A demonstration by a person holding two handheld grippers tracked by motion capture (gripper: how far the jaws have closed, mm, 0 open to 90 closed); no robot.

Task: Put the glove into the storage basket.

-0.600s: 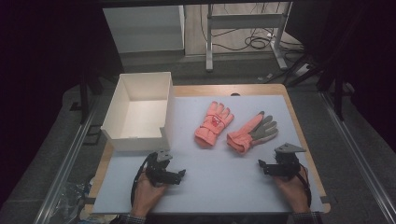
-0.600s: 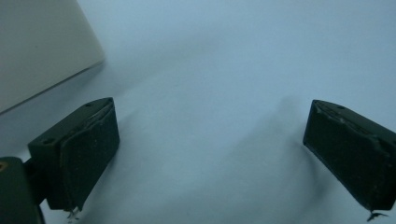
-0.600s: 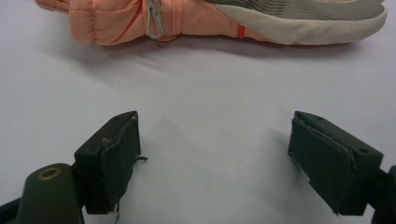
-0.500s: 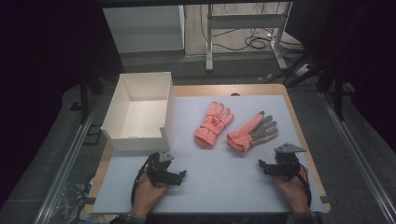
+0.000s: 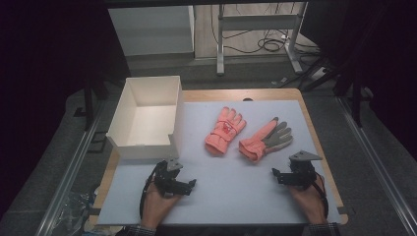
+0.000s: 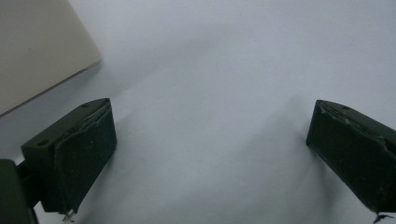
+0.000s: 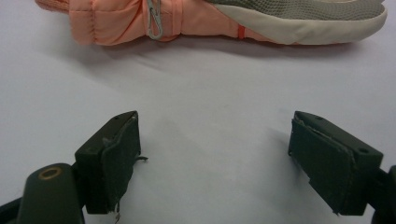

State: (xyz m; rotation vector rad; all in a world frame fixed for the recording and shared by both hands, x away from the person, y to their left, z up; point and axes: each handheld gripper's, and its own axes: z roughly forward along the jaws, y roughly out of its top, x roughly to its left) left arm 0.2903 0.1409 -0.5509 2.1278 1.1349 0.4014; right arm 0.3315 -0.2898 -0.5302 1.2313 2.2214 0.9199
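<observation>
High view, table: a pale sheet covers the wooden table, with the person's hands at the near edge.
Box: a white open box sits at the left, its near wall just ahead of the left gripper; its corner appears in the left gripper view.
Gloves: two orange gloves lie side by side mid-table — the left glove back up, the right glove showing a grey palm.
Left gripper: jaws spread wide, nothing between them, resting low over bare sheet.
Right gripper: jaws wide apart and empty — the grey-palmed glove lies near, just ahead of it.
</observation>
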